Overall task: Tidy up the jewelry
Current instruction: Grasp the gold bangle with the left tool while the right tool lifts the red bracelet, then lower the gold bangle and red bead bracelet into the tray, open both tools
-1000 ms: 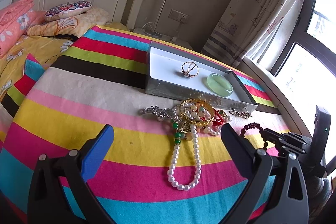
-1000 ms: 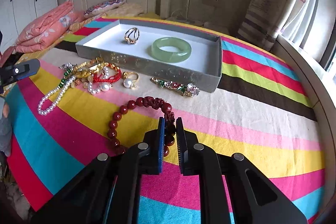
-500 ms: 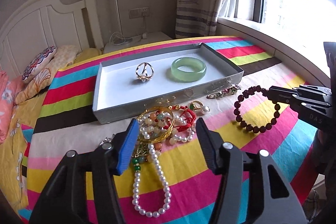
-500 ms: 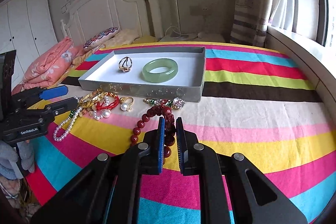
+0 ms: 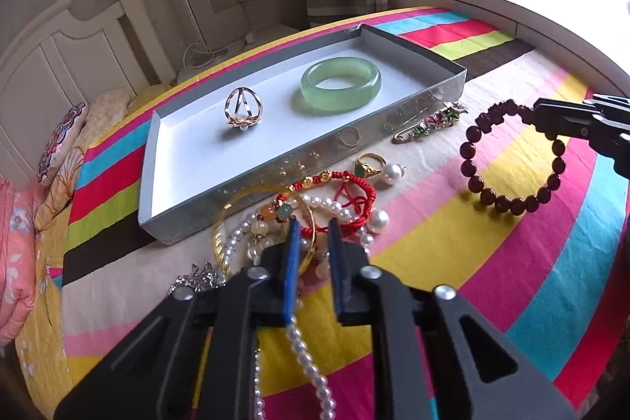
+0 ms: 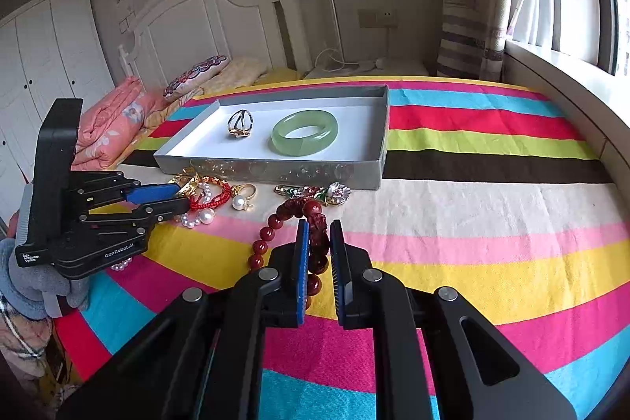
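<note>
- The left gripper (image 5: 311, 243) is closing its fingers around the gold bangle (image 5: 228, 223) in the tangled pile; lifting slowly should be shedding the pearls (image 5: 311, 361).
- The tray (image 5: 299, 160) is sitting just beyond, its near wall needing clearing.
- The right gripper (image 6: 317, 247) is clenching the red bead bracelet (image 6: 271, 227), with open blanket (image 6: 492, 223) rightward.

Glossy jade-like bangle (image 5: 340, 83), matt (woven) striped bedspread (image 5: 472, 262)
</note>
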Demonstrator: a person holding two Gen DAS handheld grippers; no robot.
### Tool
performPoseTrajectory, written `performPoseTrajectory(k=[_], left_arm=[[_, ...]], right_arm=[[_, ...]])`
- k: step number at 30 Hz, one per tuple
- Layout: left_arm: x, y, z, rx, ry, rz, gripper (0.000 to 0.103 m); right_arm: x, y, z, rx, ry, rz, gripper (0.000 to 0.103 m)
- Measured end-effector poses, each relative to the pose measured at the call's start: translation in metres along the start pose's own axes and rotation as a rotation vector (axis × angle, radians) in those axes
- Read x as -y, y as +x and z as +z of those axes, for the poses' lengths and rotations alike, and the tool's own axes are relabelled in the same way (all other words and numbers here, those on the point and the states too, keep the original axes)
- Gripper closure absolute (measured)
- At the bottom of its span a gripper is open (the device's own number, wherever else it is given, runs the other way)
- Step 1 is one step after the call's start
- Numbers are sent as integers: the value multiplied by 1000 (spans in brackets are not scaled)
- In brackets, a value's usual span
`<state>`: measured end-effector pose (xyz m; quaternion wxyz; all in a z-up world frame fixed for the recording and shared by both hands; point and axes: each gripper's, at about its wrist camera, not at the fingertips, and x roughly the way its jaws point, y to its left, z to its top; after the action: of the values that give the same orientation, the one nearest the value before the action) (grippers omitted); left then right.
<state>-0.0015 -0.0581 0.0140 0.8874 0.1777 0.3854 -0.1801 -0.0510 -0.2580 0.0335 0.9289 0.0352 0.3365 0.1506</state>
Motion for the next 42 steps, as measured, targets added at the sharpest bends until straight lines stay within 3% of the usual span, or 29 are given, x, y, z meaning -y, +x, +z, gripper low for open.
performPoseTrajectory(k=[11,18,21,30,39,42], left_arm=[[-26,-62,17,165,-95,-44,100],[-37,-83,23,207,-115,-39,100],[-39,-81,26,200,-111,-34,100],[-48,-56,44,146,-122,-48,100],[-68,-8,69,52,-159,-47,100],[-75,8,73,18,-172,-31,100]], right_arm=[[0,-6,0,27,1,1,90],[-1,-11,1,54,5,42,90],[-2,-14,10,65,15,73,90],[-14,-12,69,137,-66,30,90],[1,41,123,80,-8,43,90],[1,59,137,63,-21,-12,90]])
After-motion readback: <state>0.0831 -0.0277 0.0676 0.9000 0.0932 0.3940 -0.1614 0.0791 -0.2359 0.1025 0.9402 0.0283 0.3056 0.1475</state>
